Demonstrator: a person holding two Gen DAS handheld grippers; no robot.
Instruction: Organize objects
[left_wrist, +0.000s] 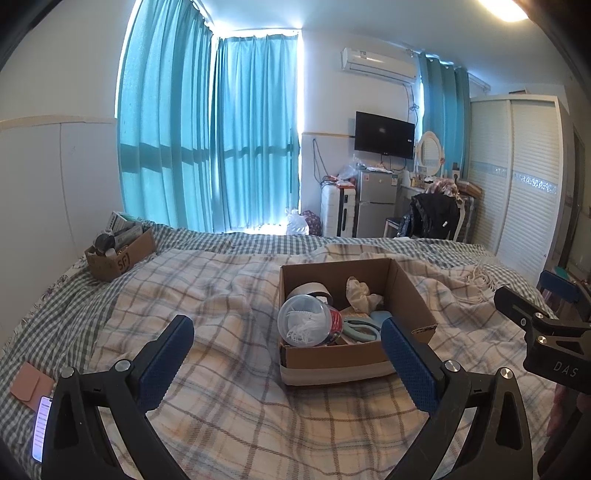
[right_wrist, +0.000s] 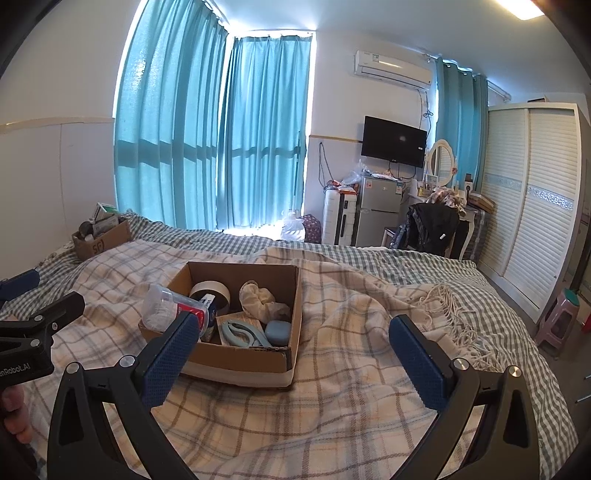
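Observation:
An open cardboard box (left_wrist: 413, 295) sits on the plaid blanket; it also shows in the right wrist view (right_wrist: 295, 306). In it lie a clear plastic jar with a red label (left_wrist: 308, 321) (right_wrist: 166, 304), a tape roll (right_wrist: 210, 291), a crumpled beige cloth (left_wrist: 360, 293) (right_wrist: 258, 297), a pale blue folding tool (right_wrist: 240, 332) and a small blue case (right_wrist: 277, 332). My left gripper (left_wrist: 288, 365) is open and empty, just in front of the box. My right gripper (right_wrist: 295, 365) is open and empty, in front of the box and to its right.
A second cardboard box (left_wrist: 118, 254) full of items stands at the bed's far left. A phone (left_wrist: 40, 428) and a brown wallet (left_wrist: 27, 384) lie at the near left. A blanket fringe (right_wrist: 454, 314) lies right. A wardrobe (right_wrist: 532, 206) and a pink stool (right_wrist: 557, 317) stand beyond.

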